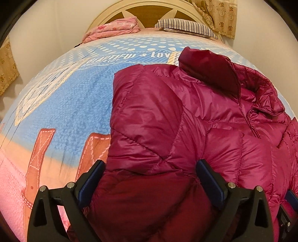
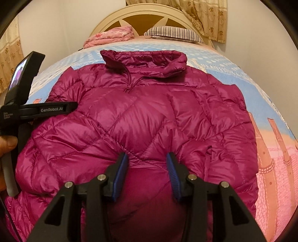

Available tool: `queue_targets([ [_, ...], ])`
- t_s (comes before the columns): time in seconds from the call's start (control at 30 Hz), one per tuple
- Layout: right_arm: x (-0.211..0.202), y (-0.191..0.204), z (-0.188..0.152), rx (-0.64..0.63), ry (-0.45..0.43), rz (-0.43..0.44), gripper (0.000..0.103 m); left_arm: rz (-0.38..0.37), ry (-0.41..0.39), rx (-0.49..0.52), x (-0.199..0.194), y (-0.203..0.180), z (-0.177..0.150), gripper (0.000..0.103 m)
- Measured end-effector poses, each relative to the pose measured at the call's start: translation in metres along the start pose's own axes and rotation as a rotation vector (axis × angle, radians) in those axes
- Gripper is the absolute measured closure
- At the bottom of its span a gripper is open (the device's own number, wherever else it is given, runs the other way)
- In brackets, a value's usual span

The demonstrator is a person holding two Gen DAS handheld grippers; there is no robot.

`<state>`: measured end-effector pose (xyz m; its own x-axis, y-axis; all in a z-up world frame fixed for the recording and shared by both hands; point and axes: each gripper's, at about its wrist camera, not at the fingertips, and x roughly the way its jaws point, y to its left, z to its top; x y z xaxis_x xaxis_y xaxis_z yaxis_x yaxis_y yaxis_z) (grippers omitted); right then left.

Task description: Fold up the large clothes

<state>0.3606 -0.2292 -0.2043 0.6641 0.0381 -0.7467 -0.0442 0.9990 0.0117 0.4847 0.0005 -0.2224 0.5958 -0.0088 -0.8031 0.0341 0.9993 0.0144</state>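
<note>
A magenta quilted puffer jacket (image 1: 186,115) (image 2: 149,104) lies spread on the bed, with its collar (image 2: 149,59) toward the headboard. My left gripper (image 1: 151,165) stands wide open over the jacket's left edge. Puffy fabric bulges up between its blue pads (image 1: 208,178), which do not squeeze it. In the right wrist view its black body (image 2: 37,109) shows at the left, held by a hand (image 2: 7,149). My right gripper (image 2: 147,158) is half closed near the jacket's lower middle. A bunch of fabric sits pinched between its pads (image 2: 121,167), and creases run out from the fingertips.
The jacket rests on a blue, pink and orange printed bedsheet (image 1: 74,102) (image 2: 270,149). A striped pillow (image 2: 171,33) and a folded pink blanket (image 2: 111,36) lie by the cream headboard (image 1: 149,11). Patterned curtains (image 2: 204,16) hang behind, against the pale walls.
</note>
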Motion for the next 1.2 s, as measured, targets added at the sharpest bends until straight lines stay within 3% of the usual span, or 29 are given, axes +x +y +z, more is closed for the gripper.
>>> queue_targets([
  [0.67,0.002,0.008,-0.001,-0.038,-0.001,-0.048,0.056,0.022,-0.01,0.012,-0.003,-0.002,-0.003,0.004],
  [0.8,0.002,0.009,-0.002,-0.044,-0.002,-0.055,0.056,0.014,-0.013,-0.013,-0.02,0.002,-0.005,0.004],
  [0.93,0.002,0.008,-0.002,-0.04,-0.005,-0.051,0.056,-0.012,-0.047,0.045,-0.044,-0.002,-0.021,0.004],
  [1.03,0.002,0.008,-0.002,-0.039,-0.007,-0.05,0.056,0.044,-0.073,0.137,-0.047,-0.011,-0.035,0.004],
  [1.2,0.002,0.008,-0.002,-0.039,-0.006,-0.049,0.056,0.048,-0.033,0.139,-0.037,-0.011,-0.035,0.003],
])
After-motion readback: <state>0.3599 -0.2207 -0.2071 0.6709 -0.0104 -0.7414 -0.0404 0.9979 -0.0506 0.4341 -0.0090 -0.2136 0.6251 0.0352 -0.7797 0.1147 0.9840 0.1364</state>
